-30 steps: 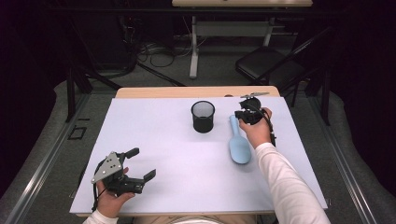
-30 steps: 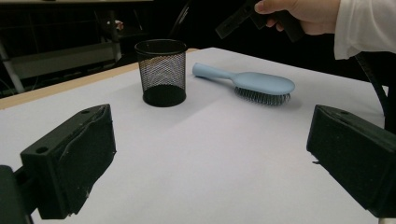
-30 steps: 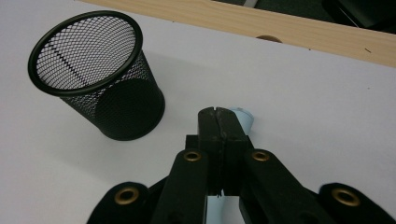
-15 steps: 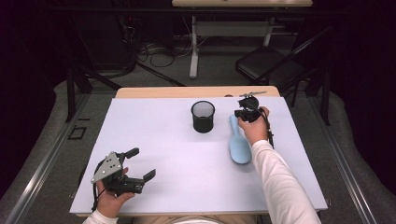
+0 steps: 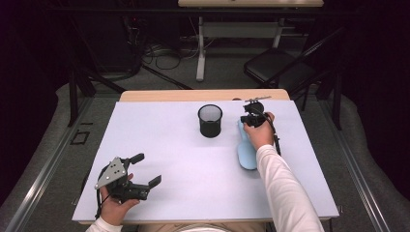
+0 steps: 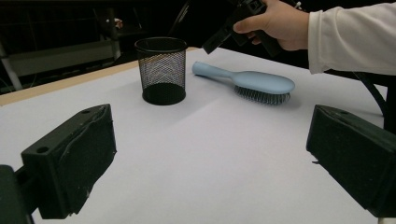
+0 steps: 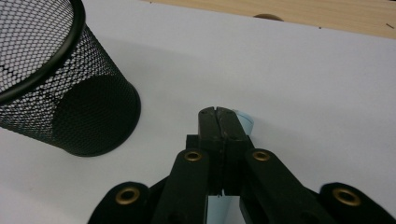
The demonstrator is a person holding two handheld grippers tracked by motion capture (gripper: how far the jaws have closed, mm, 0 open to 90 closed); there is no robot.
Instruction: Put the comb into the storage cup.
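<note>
Both tongs differ: the left gripper [image 5: 145,176], resting near the table's seven o'clock corner, has its jaws spread wide apart with nothing between them, while the right gripper [image 7: 223,122] shows its jaws pressed together, empty, tips just above the handle end of the light-blue hairbrush [image 6: 254,84].

Risk, as I judge it — with the jaws together like this, lowering onto the handle would only push the brush along the white table cover [image 5: 169,145] or knock it toward the black mesh pencil cup [image 5: 210,121], which could tip; the jaws would need to part first.

Lying bristles-down at about two o'clock on the table, the hairbrush has its handle pointing toward twelve, directly under the right gripper's tips, its head toward the person, the cup just beside it at nine o'clock — well apart from the left gripper
</note>
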